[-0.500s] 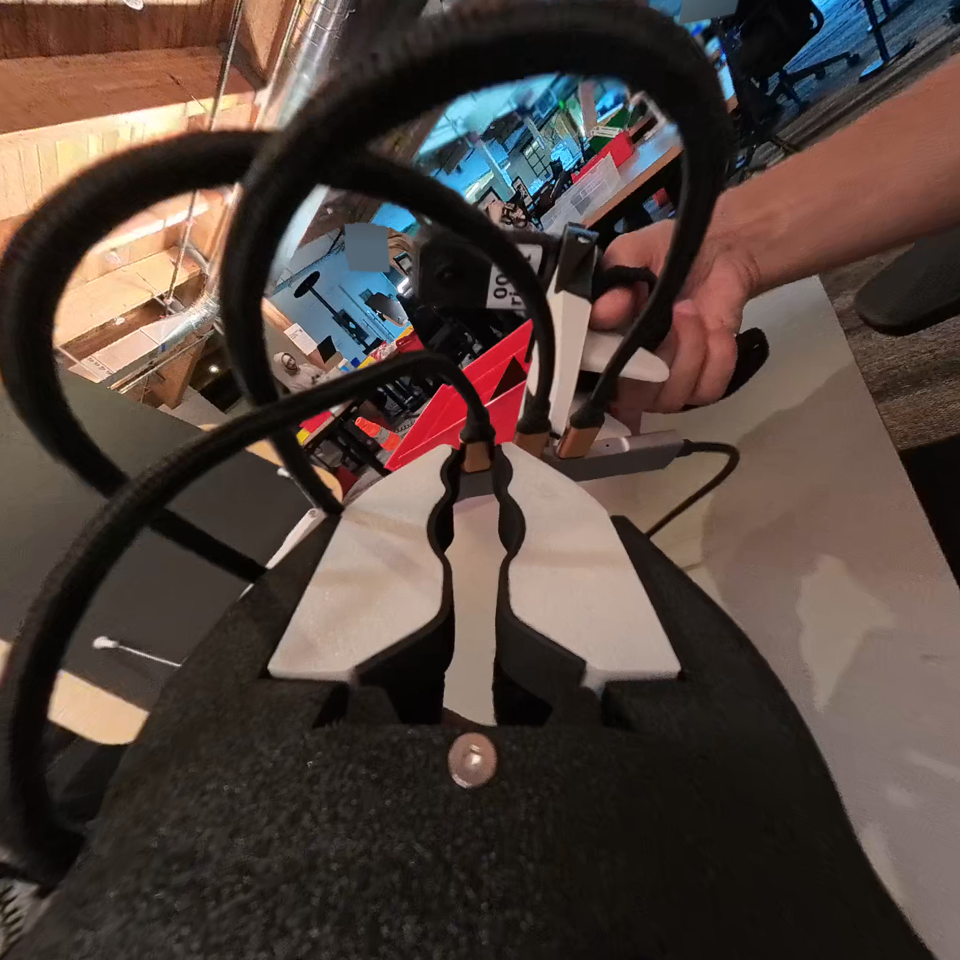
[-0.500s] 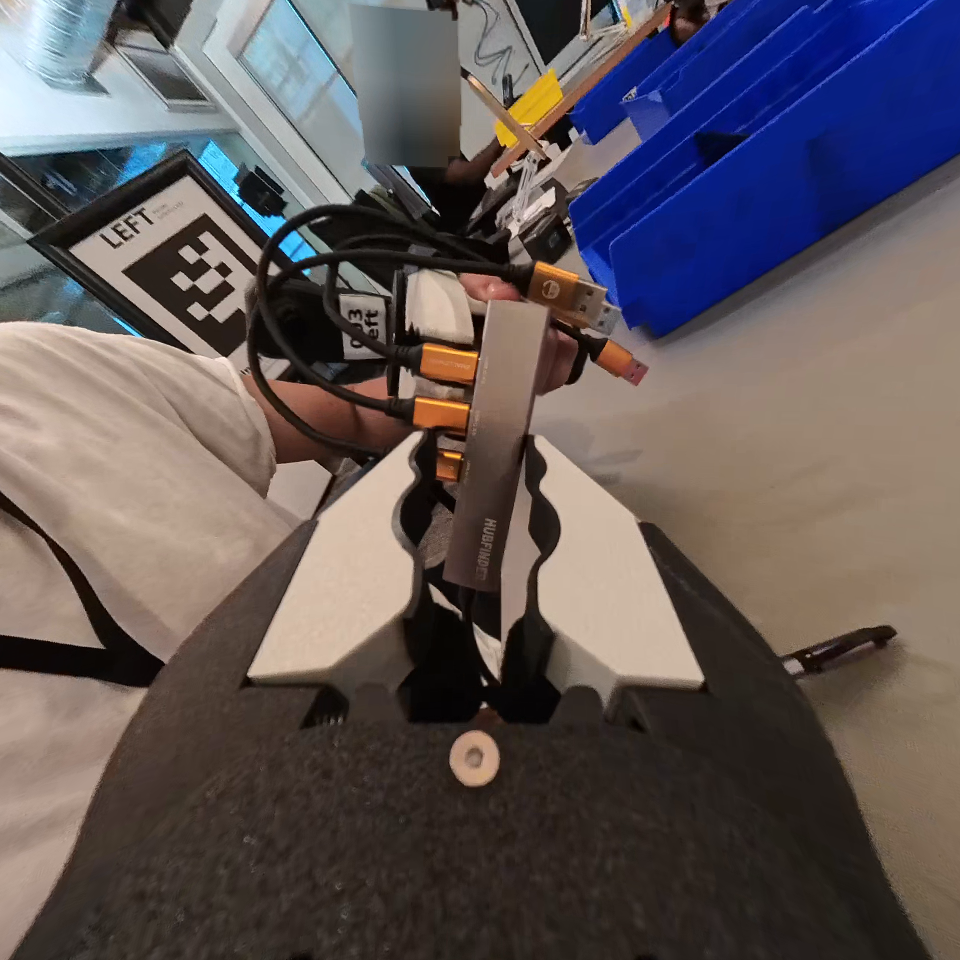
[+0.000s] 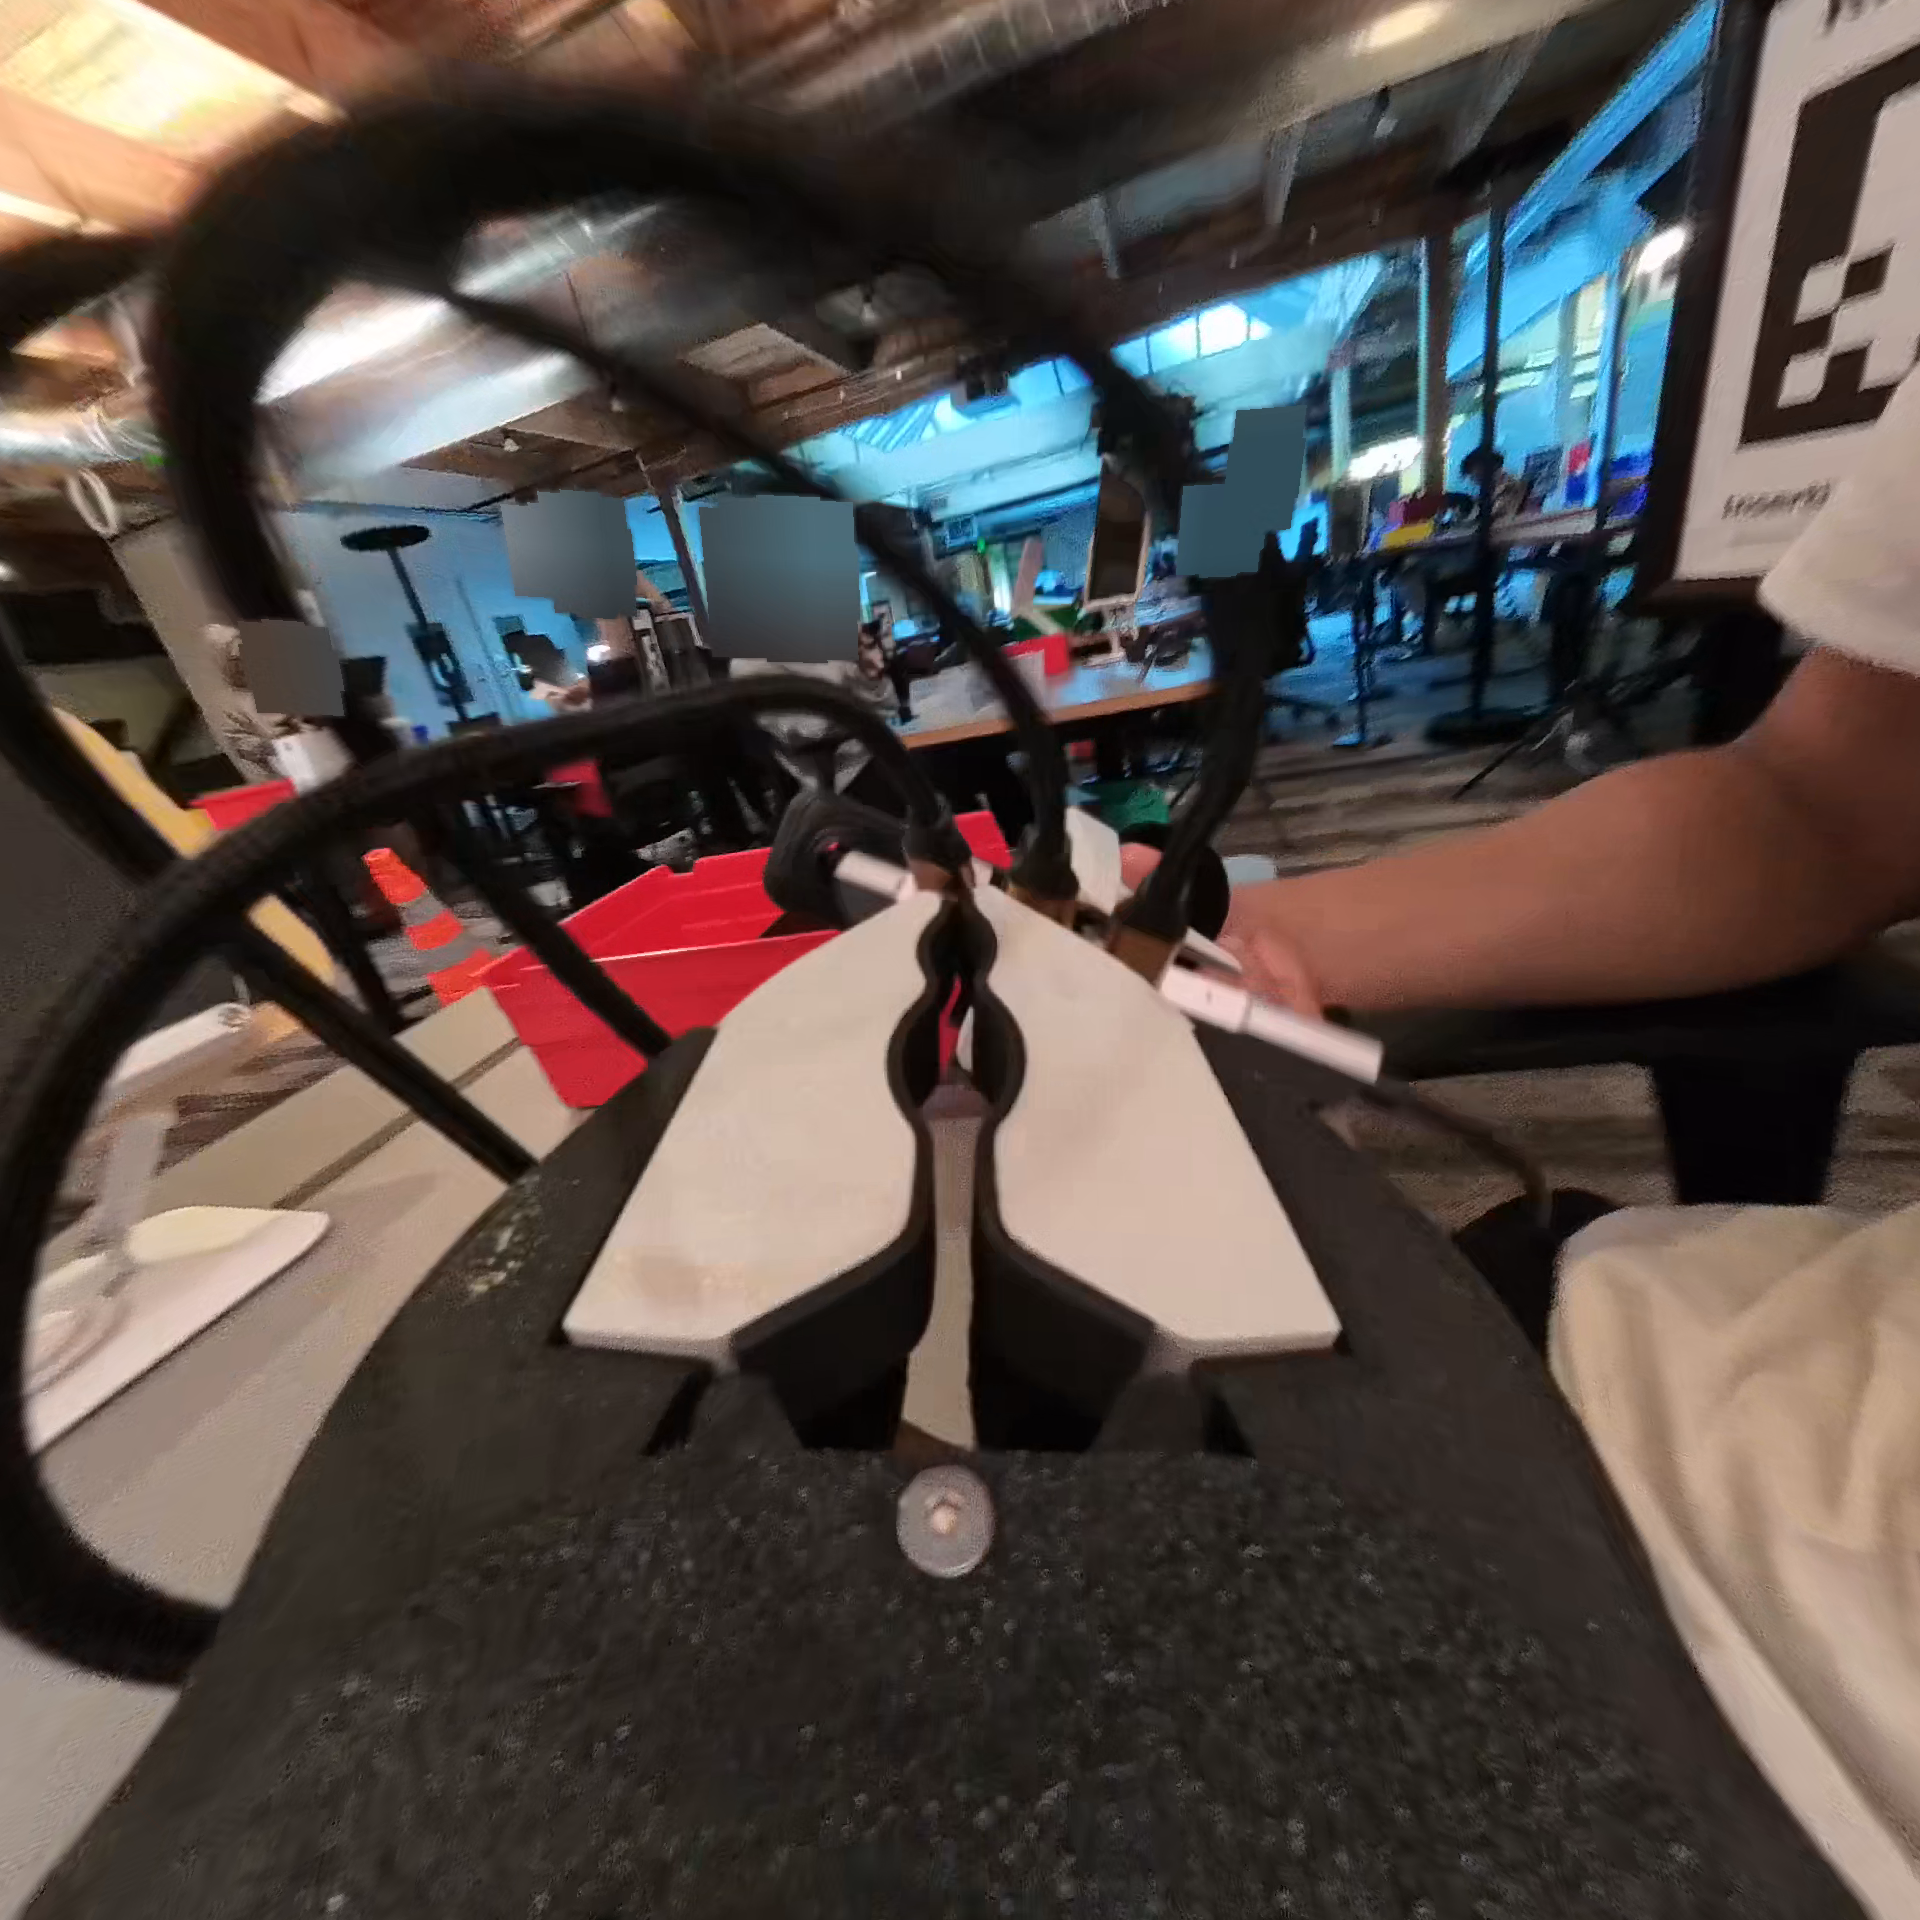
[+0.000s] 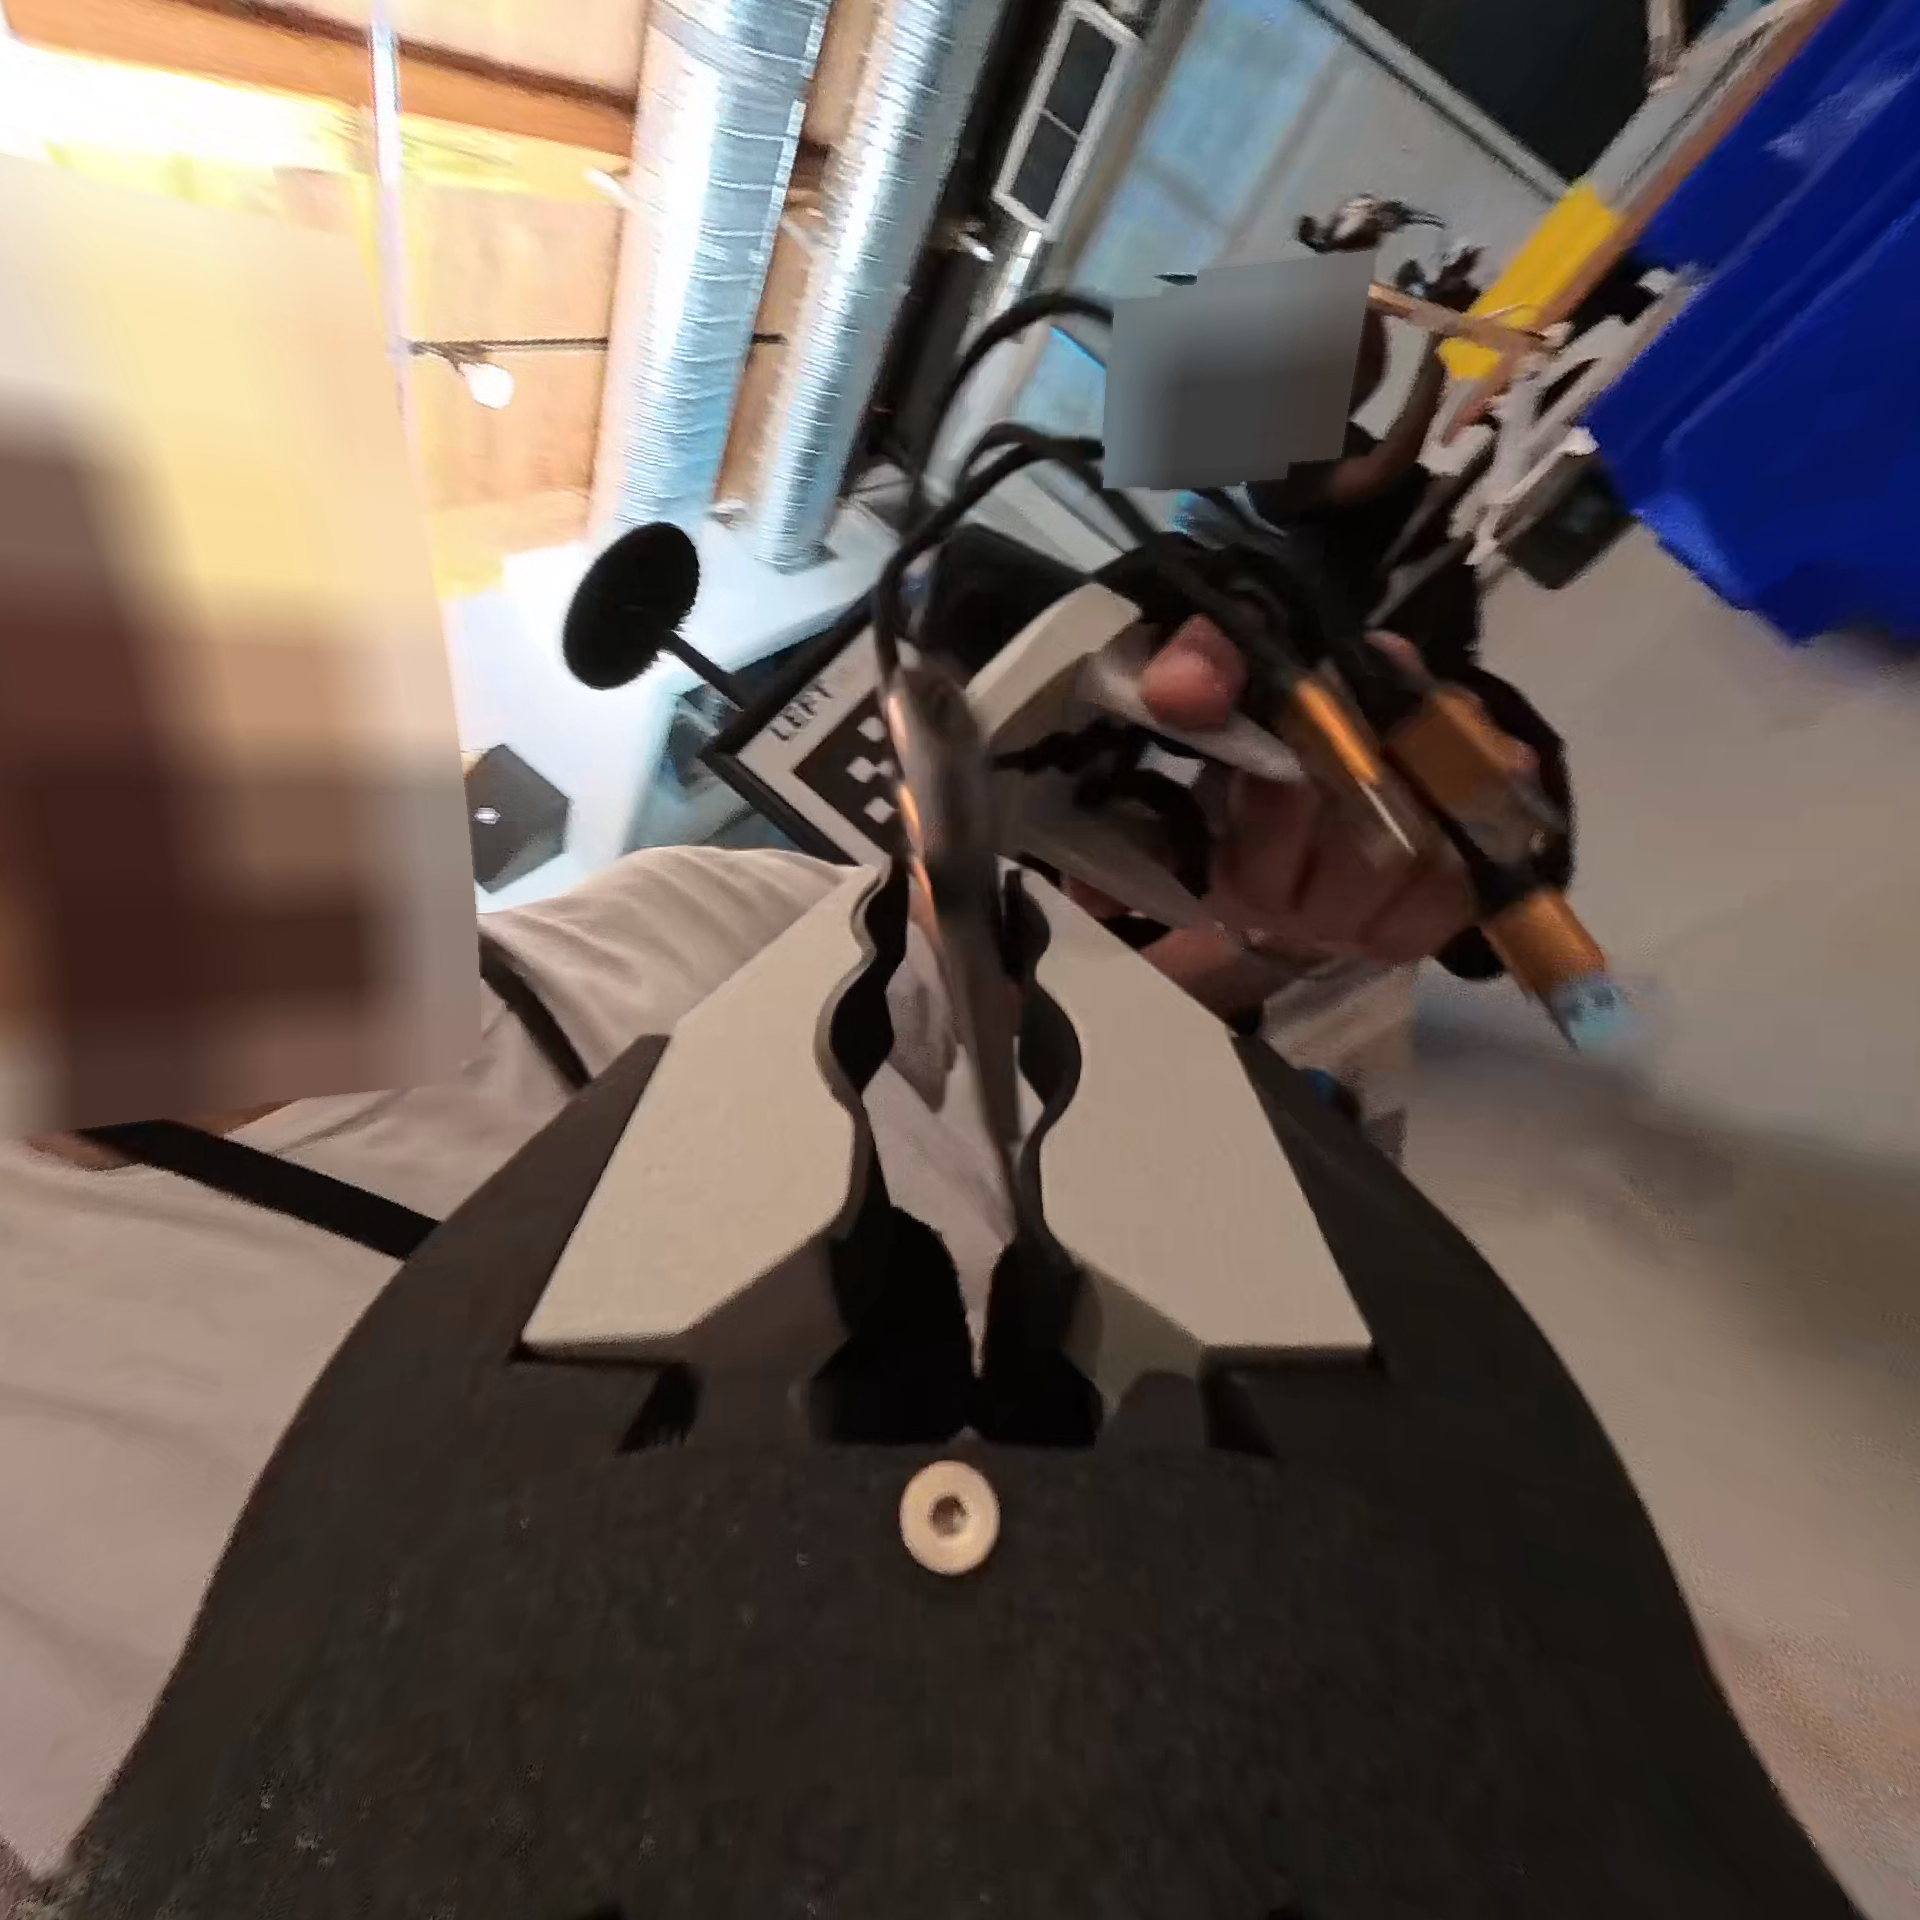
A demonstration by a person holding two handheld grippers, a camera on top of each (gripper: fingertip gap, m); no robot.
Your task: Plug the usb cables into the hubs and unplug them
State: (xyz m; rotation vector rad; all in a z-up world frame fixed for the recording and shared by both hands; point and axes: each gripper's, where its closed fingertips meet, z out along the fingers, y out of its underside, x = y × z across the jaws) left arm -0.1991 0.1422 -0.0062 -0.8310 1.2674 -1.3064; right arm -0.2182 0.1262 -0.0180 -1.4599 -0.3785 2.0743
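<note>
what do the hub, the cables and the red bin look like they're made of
Hub: likely brushed aluminium, a grey slab with a streaky sheen, though it is blurred. Cables: black with a woven, braided-looking sleeve, visible as a fine ribbed texture; their plug shells look like orange-gold anodised metal, satin. Red bin: probably moulded plastic, with smooth, uniform colour and thin straight walls.

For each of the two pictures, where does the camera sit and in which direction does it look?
Left wrist view: sits behind the left tool, looking across a workshop past black cables toward a red bin; a forearm shows at right.
Right wrist view: sits behind the right tool, tilted, facing the person's shirt and ceiling ducts; it grips a grey hub.
Shared: the hub, its cables and the gold plugs.
</note>
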